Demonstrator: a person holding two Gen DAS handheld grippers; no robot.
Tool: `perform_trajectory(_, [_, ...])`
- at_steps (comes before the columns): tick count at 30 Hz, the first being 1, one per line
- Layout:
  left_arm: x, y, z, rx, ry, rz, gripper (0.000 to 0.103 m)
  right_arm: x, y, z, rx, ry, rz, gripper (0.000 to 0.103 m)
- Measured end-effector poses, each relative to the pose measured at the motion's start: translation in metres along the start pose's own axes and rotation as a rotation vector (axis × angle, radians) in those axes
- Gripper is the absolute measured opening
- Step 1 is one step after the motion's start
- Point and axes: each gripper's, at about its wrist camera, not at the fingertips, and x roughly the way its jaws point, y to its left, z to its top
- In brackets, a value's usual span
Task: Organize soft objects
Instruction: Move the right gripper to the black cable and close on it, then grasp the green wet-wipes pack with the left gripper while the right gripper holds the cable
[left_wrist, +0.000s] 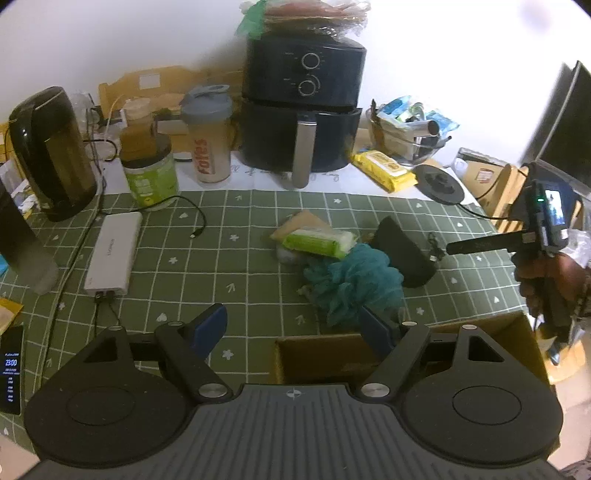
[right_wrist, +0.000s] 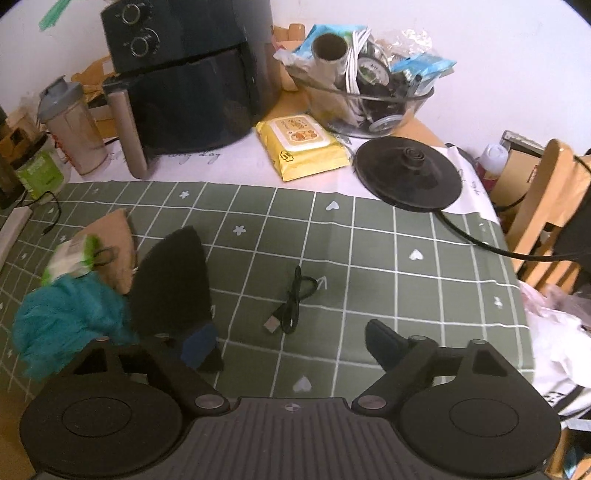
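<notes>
Both grippers are hanging over the near edge of the table (left_wrist: 221, 206), each with its fingers spread wide and holding nothing: the left gripper (left_wrist: 291, 328) and the right gripper (right_wrist: 291, 345). The soft things are lying in a cluster at the middle of the green checked cloth: a teal bath pouf (left_wrist: 351, 280), a green-wrapped sponge pack (left_wrist: 317, 242) resting on a tan pad (left_wrist: 301, 221), and a black wedge-shaped pouch (left_wrist: 402, 251) touching the pouf. A short USB cable (right_wrist: 291, 306) is lying just beside the pouch. An open cardboard box (left_wrist: 480, 332) is sitting at the near edge; its contents are hidden behind the left gripper. Along the far edge an air fryer (left_wrist: 303, 107), a shaker bottle (left_wrist: 210, 136), a kettle (left_wrist: 51, 147) and a yellow wipes pack (right_wrist: 303, 146) are standing. A glass bowl (right_wrist: 369, 107) there is holding cables and packets.
</notes>
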Motion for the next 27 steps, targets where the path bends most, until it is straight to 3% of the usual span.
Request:
perform_trajectory(16, [-0.010, 0.007, -0.012, -0.063, 0.005, 0.030, 0.078, 0.074, 0.001, 0.005, 0.063, -0.008, -0.097, 0.050])
perform_trajectory(20, [-0.012, 0.011, -0.014, -0.082, 0.007, 0.026, 0.078, 0.074, 0.003, 0.006, 0.058, -0.017, -0.104, 0.019])
perform_trajectory(27, [-0.013, 0.012, -0.014, -0.076, 0.002, 0.005, 0.078, 0.073, 0.000, 0.010, 0.066, 0.010, -0.088, 0.017])
